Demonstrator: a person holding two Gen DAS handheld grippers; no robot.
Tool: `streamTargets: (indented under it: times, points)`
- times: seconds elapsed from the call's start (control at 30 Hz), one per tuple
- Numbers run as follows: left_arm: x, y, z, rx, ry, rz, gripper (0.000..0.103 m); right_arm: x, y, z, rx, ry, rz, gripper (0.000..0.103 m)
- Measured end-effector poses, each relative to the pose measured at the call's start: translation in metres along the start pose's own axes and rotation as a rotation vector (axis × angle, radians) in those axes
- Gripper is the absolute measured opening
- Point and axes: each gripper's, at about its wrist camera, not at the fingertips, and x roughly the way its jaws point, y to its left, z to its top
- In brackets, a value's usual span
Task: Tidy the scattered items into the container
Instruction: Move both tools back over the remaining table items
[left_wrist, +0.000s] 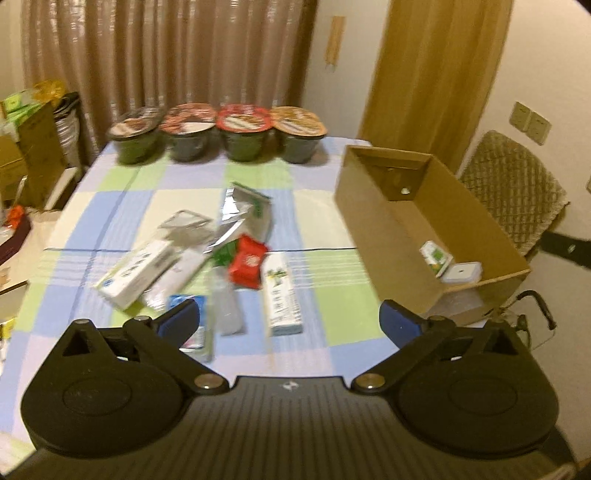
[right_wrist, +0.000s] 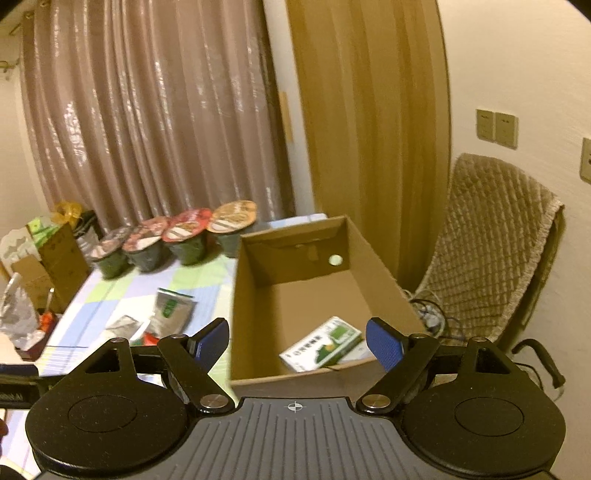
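The left gripper (left_wrist: 290, 319) is hanging spread and empty over the pile of packets (left_wrist: 207, 258) on the table (left_wrist: 332, 214); the right gripper (right_wrist: 295, 341), also spread, is facing the cardboard box (right_wrist: 255, 306), which is holding a green-and-white carton (right_wrist: 321, 343); picking another item looks next, calling for lowering onto one packet.

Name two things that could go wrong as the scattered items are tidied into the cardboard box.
1. The pile overlaps, so the open left claw may drag a neighbour along with the tall white carton.
2. The cardboard box sits at the table's right edge; a nudge might push it off.
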Motion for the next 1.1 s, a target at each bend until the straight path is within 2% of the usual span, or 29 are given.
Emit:
streamTargets:
  times: [0.27, 0.5, 1.1]
  points:
    - [-0.017, 0.04, -0.015, -0.062, 0.015, 0.05, 0.102, -0.004, 0.043, 0.001, -0.04, 0.005, 0.088, 0.087]
    - [-0.022, 0.056, -0.024, -0.084, 0.03, 0.072, 0.102, -0.001, 0.076, -0.01, -0.078, 0.034, 0.137, 0.087]
    - [-0.02, 0.072, -0.036, -0.109, 0.05, 0.065, 0.102, 0.014, 0.113, -0.039, -0.143, 0.111, 0.162, 0.087]
